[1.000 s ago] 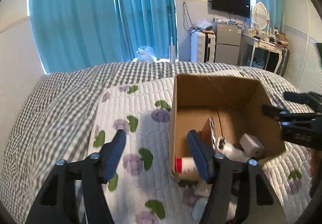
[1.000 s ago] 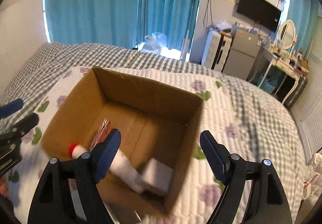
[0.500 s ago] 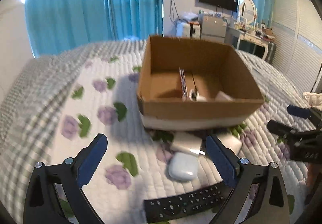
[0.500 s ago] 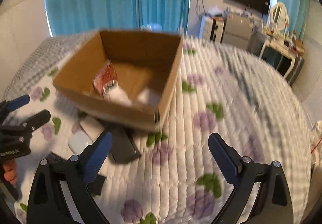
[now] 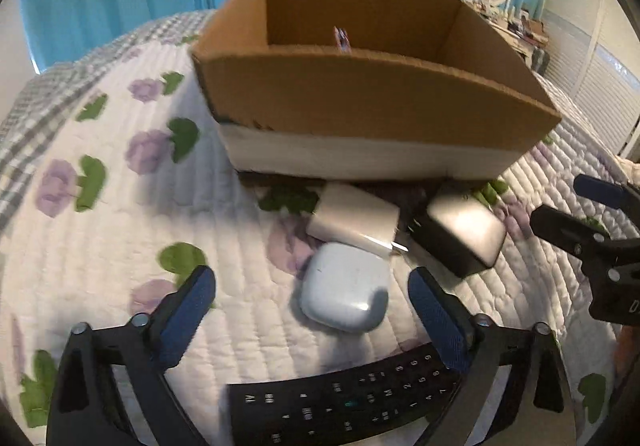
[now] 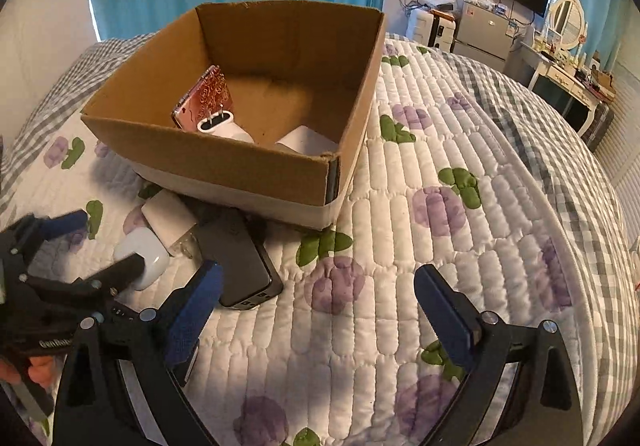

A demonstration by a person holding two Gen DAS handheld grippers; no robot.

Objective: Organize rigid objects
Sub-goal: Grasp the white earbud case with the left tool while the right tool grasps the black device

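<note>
A cardboard box [image 5: 360,101] sits on the flowered quilt; its near wall [image 6: 224,161] hides part of the inside. In it are a pink patterned card [image 6: 208,93], a white plug [image 6: 220,123] and a white block [image 6: 308,137]. In front of the box lie a white charger [image 5: 356,219], a black power brick [image 5: 464,234], a white earbud case [image 5: 344,294] and a black remote [image 5: 352,398]. My left gripper [image 5: 310,278] hangs low over the quilt, its jaws closing, with the earbud case between the fingertips but untouched. My right gripper [image 6: 318,274] is open over bare quilt, right of the brick [image 6: 240,258].
The white quilt [image 6: 440,205] stretches to the right of the box, over a grey checked bedspread [image 6: 560,149]. Blue curtains, a wall television, a small fridge and a dressing table stand far behind. A person's fingers [image 6: 24,370] hold the left gripper's handle.
Both grippers came down from above the box to the quilt in front of it. Their jaws spread wider. The loose items by the box came into view.
</note>
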